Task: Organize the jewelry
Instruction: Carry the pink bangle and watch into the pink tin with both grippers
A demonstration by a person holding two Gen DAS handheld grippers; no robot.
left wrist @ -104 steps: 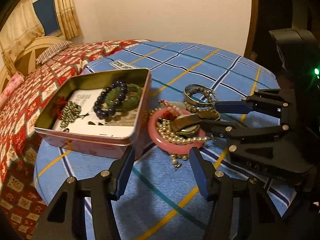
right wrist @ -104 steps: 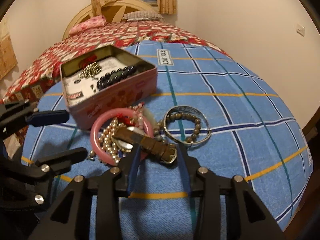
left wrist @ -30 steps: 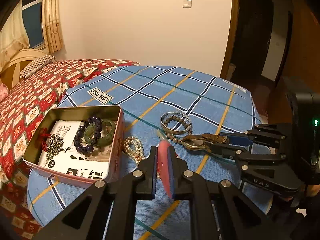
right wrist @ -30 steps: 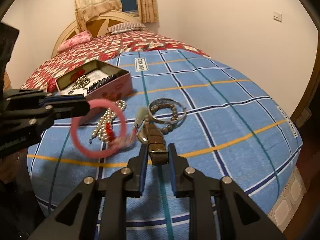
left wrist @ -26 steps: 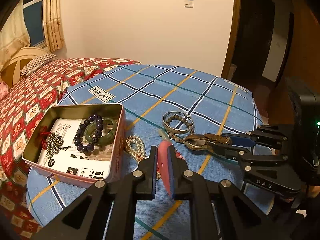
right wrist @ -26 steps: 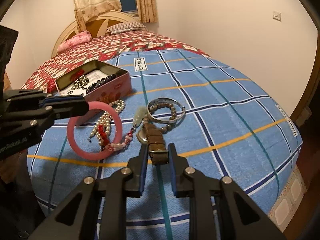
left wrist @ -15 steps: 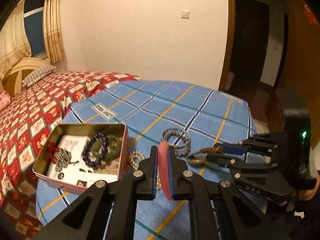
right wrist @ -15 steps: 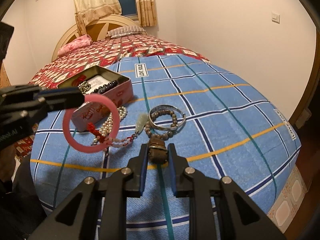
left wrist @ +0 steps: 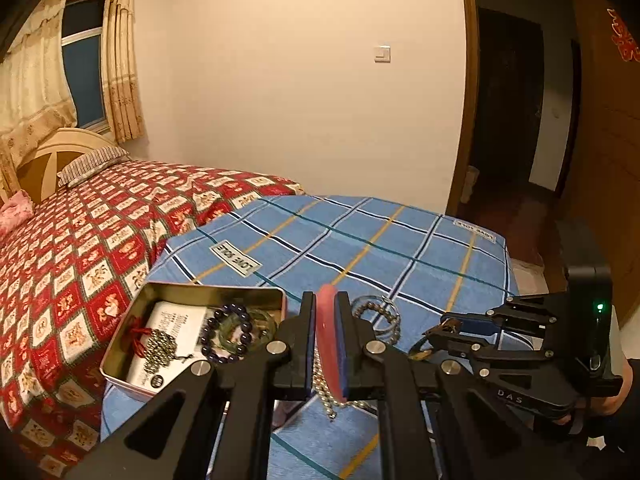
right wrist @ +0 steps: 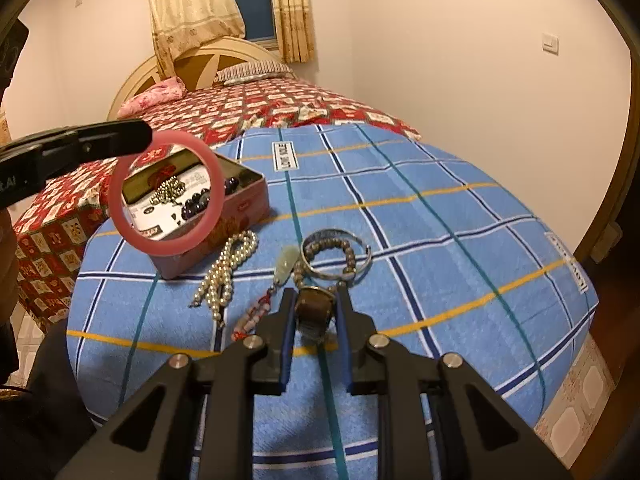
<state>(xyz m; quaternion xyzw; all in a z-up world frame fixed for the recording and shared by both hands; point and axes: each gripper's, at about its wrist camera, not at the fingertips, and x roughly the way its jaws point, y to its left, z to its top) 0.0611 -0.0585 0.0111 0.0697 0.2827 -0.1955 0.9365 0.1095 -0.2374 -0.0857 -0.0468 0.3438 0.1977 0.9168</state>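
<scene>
My left gripper [left wrist: 324, 312] is shut on a pink bangle [left wrist: 327, 340], held edge-on and lifted off the table. In the right wrist view the pink bangle [right wrist: 160, 247] hangs as a ring from the left gripper [right wrist: 136, 136], in front of the tin box [right wrist: 248, 200]. My right gripper [right wrist: 314, 300] is shut on a brown-strapped watch [right wrist: 314, 308], held just above the cloth. The tin box [left wrist: 120, 344] holds a dark bead bracelet [left wrist: 226, 334], a green bangle [left wrist: 260, 322] and a metal bead chain [left wrist: 160, 350].
On the blue checked tablecloth [right wrist: 440, 240] lie a pearl necklace [right wrist: 228, 268], a jade pendant on a red-beaded cord [right wrist: 286, 264] and a silver bangle with a bead bracelet [right wrist: 336, 256]. A bed with a red quilt [left wrist: 80, 240] stands beside the table. A dark doorway [left wrist: 512, 120] is at the right.
My left gripper has risen with the pink bangle, clear of the pearls and pendant cord. The right gripper has lifted the watch off the cloth and otherwise stayed in place.
</scene>
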